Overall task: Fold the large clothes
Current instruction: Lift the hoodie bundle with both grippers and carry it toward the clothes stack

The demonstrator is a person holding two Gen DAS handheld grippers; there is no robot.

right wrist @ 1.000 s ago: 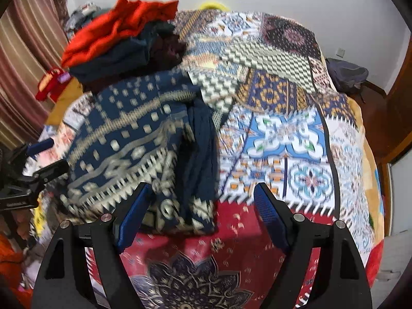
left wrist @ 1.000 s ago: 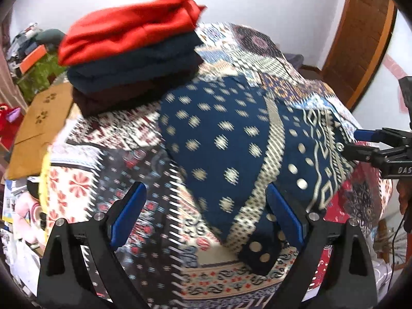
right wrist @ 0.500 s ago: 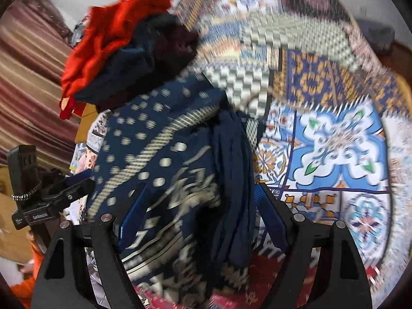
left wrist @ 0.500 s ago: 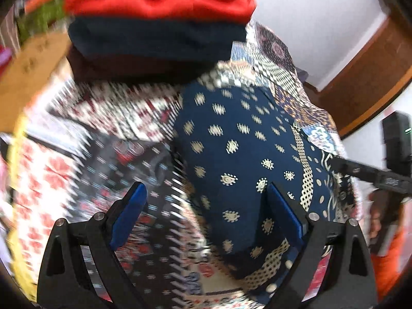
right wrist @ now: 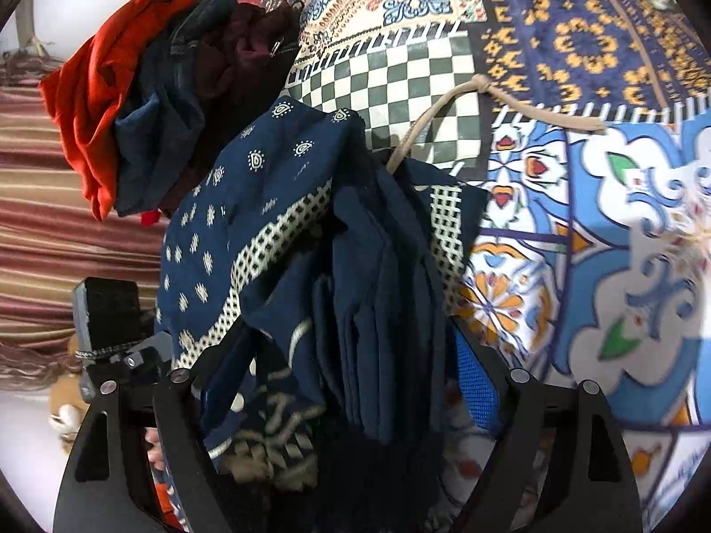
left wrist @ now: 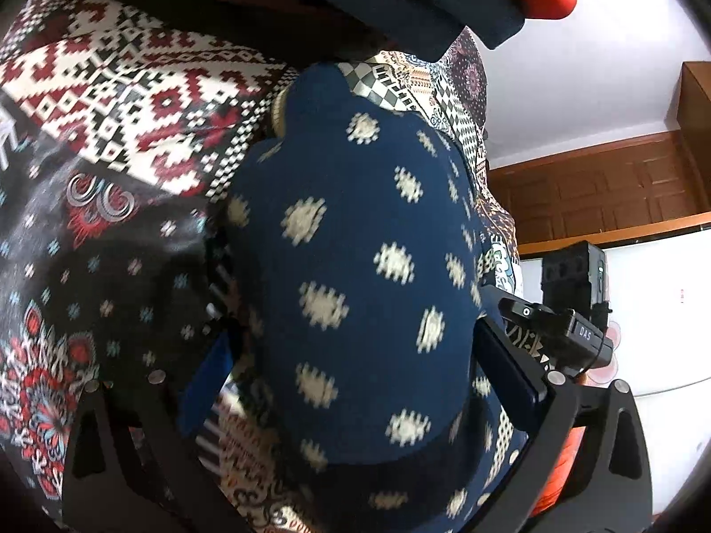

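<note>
**Both grippers straddle the folded navy garment on the bed**

At the bottom of the left wrist view, the left gripper [left wrist: 355, 382] has its jaws apart, one on each side of the navy patterned garment [left wrist: 364, 275], which fills the centre of the frame. In the right wrist view, the right gripper [right wrist: 351, 382] likewise stands with jaws apart around the garment's [right wrist: 311, 240] stacked folded edges at lower centre; whether any pad touches cloth I cannot tell. The garment lies on the patchwork bedspread [right wrist: 577, 222], with a beige drawstring [right wrist: 466, 93] trailing toward the upper right. Farther off, at upper left, sits a pile of folded clothes [right wrist: 146, 89], red on top.

The cloth looks soft, light and limp, so it should sag and slide unless pinched through all layers. The thick folded edges seem the surest hold.
</note>
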